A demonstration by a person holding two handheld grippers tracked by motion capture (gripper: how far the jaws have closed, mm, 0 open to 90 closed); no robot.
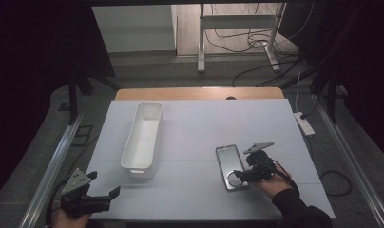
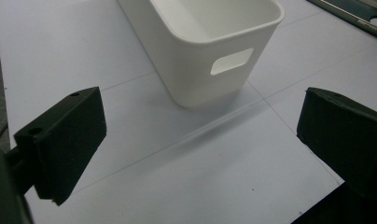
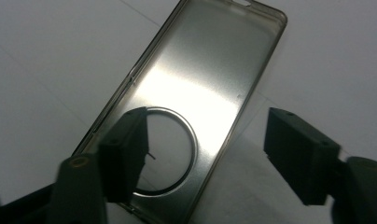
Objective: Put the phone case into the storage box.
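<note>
Phone case (image 1: 230, 166) lies flat on the white table (image 1: 195, 128), right of the bin (image 1: 143, 137); not lifted yet. Right gripper (image 1: 241, 175) straddles the case's near edge, jaws half open, not clamping; one jaw sits over the round cutout. Grasp and move remain. Left gripper (image 1: 104, 195) open, idle at the near left corner, aimed at the bin.

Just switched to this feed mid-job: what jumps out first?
The right gripper is low over a clear phone case lying flat at the table's near right, jaws straddling its near end but not pressing it. A long white bin stands left of centre, and the left gripper hangs open at the near left corner.
</note>
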